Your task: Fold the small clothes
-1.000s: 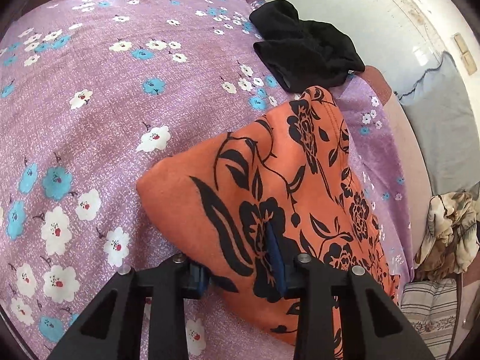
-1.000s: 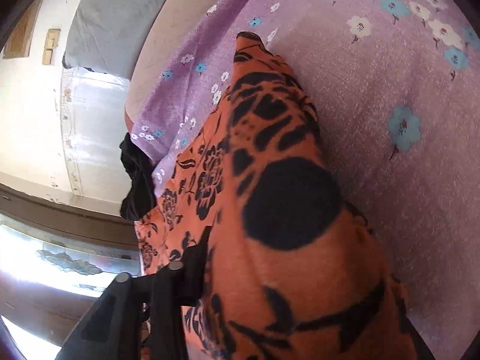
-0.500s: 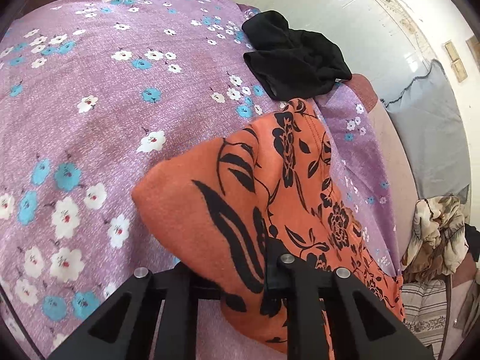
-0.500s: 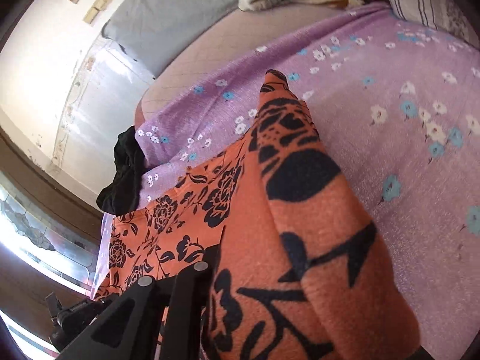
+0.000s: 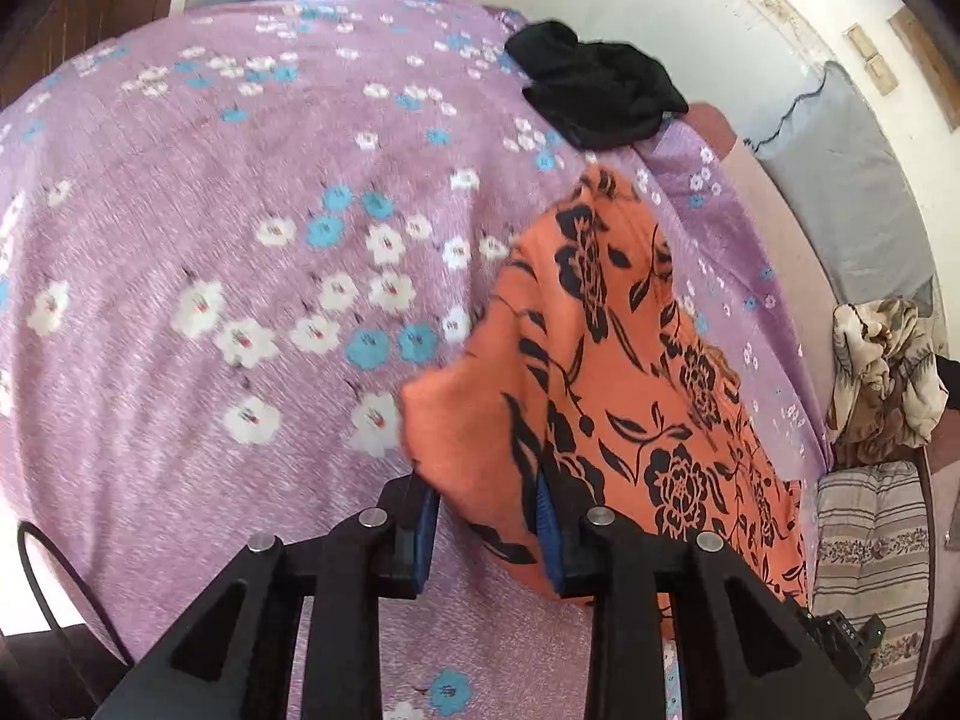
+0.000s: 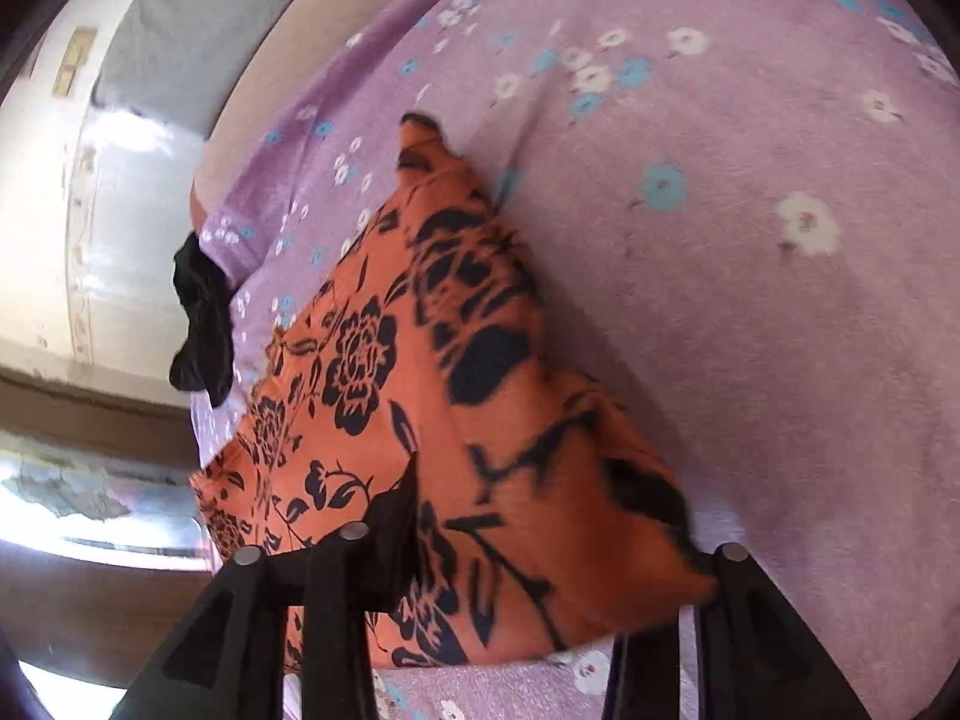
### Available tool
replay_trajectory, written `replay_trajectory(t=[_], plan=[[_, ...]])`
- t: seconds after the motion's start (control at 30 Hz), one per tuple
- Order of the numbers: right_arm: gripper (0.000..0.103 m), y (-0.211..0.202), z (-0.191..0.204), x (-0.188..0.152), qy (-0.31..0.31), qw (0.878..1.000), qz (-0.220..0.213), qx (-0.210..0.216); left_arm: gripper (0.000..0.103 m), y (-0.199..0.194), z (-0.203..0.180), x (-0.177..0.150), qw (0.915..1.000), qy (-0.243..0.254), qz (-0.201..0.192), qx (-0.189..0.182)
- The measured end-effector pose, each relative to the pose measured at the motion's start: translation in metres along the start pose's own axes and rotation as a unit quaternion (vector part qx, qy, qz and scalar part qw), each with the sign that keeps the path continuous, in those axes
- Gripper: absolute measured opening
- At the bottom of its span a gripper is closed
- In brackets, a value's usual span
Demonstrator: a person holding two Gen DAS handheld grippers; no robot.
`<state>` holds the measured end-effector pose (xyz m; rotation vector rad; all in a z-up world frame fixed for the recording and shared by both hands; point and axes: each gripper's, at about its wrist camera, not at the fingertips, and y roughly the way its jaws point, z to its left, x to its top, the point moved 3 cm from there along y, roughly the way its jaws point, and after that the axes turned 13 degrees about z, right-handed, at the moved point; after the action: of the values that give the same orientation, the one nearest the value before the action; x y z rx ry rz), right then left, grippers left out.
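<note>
Garment [image 5: 606, 360] lies on bedspread [image 5: 240, 240], black cloth [image 5: 600, 96] beyond.

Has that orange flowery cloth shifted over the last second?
Yes. In the left wrist view the orange cloth now lies further right and nearer the bedsheet's edge, with more sheet bare on the left. The black garment stays at the far edge.

On the purple flowered bedspread [image 5: 252, 228] lie two garments: one orange floral cloth [image 5: 624, 372] and, beyond it at the bedspread's far edge, one black garment [image 5: 600, 93]. Off the bedspread's side: one crumpled beige cloth [image 5: 888, 360], one striped cushion [image 5: 870, 546].
</note>
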<state>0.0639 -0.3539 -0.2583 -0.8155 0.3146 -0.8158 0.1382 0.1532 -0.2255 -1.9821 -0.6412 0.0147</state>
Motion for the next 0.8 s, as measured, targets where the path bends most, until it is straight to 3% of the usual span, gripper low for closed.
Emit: replay_trajectory(t=[0.13, 0.2, 0.27, 0.33, 0.43, 0.53, 0.6, 0.8], plan=[[0.051, -0.068, -0.009, 0.003, -0.009, 0.991, -0.13, -0.028, 0.034, -0.045, 0.006, 0.01, 0.9915, -0.006, -0.116, 0.059], [0.05, -0.08, 0.004, 0.001, -0.044, 0.987, -0.157, -0.01, 0.036, -0.055, -0.005, 0.016, 0.9864, 0.022, -0.148, 0.068], [0.049, -0.076, 0.022, -0.005, -0.093, 0.984, -0.151, 0.004, 0.039, -0.056, -0.016, 0.015, 0.9838, 0.056, -0.158, 0.064], [0.048, -0.06, 0.043, -0.01, -0.133, 0.982, -0.13, 0.004, 0.047, -0.041, -0.03, 0.014, 0.9856, 0.087, -0.132, 0.06], [0.048, -0.023, 0.058, -0.011, -0.153, 0.985, -0.075, -0.003, 0.048, -0.003, -0.037, 0.012, 0.9904, 0.094, -0.064, 0.079], [0.046, 0.014, 0.041, 0.0, -0.112, 0.992, -0.015, -0.051, 0.052, 0.037, -0.022, 0.012, 0.9865, 0.074, 0.006, 0.146], [0.04, 0.021, 0.032, 0.005, -0.09, 0.995, -0.013, -0.045, 0.055, 0.036, -0.021, 0.016, 0.9871, 0.065, -0.007, 0.147], [0.043, 0.018, 0.047, -0.003, -0.132, 0.987, -0.03, -0.082, 0.057, 0.034, -0.018, 0.02, 0.9897, 0.051, -0.001, 0.133]])
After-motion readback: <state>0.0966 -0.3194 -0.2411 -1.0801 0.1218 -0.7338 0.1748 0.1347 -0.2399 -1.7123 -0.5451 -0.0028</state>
